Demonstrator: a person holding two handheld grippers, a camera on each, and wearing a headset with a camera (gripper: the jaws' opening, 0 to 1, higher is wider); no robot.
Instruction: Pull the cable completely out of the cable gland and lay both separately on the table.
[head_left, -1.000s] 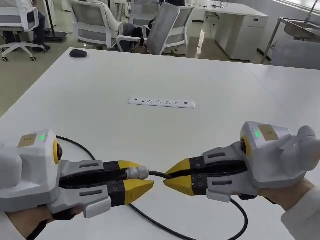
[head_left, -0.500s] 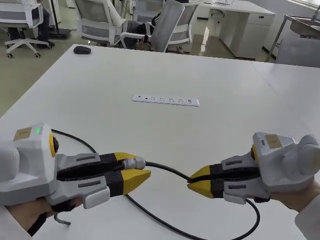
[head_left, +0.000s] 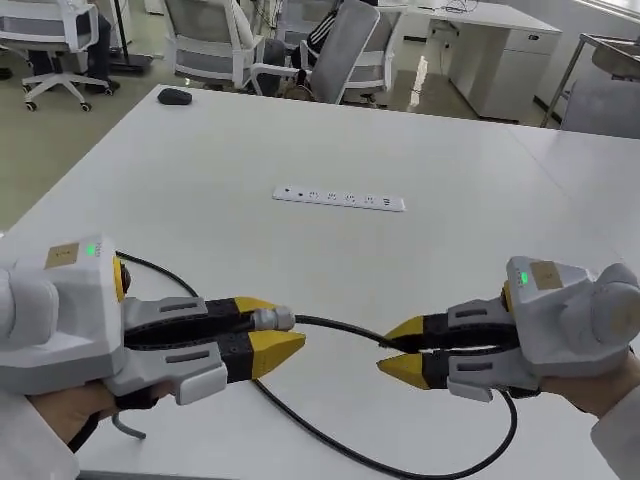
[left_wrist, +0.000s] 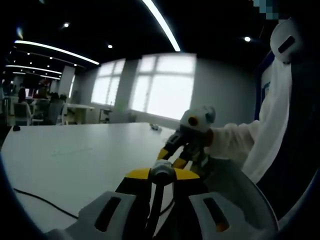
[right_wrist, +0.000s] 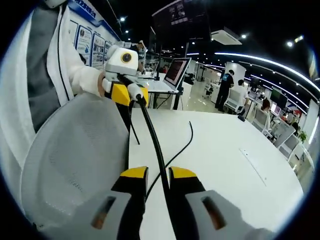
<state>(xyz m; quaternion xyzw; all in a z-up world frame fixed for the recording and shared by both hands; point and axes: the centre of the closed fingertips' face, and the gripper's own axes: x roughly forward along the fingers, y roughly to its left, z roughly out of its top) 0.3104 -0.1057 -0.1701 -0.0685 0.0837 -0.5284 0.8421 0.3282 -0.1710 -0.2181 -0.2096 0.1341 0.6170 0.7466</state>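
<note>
My left gripper (head_left: 287, 326) is shut on the grey-white cable gland (head_left: 272, 320), held just above the white table (head_left: 300, 150) at the near left. A black cable (head_left: 335, 325) leaves the gland and runs right into my right gripper (head_left: 388, 350), which is shut on it. The rest of the cable loops over the table below both grippers. In the left gripper view the gland (left_wrist: 162, 171) sits between the yellow jaws, with the right gripper (left_wrist: 172, 156) beyond. In the right gripper view the cable (right_wrist: 156, 145) passes between the jaws toward the left gripper (right_wrist: 131, 96).
A white power strip (head_left: 340, 199) lies mid-table and a dark mouse (head_left: 175, 96) rests near the far left corner. Office chairs (head_left: 340, 50) and desks stand beyond the far edge. The table's left edge runs close to my left hand.
The right gripper has drawn away to the right from the gland, baring a longer stretch of black cable between the two grippers. The left gripper has held its place.
</note>
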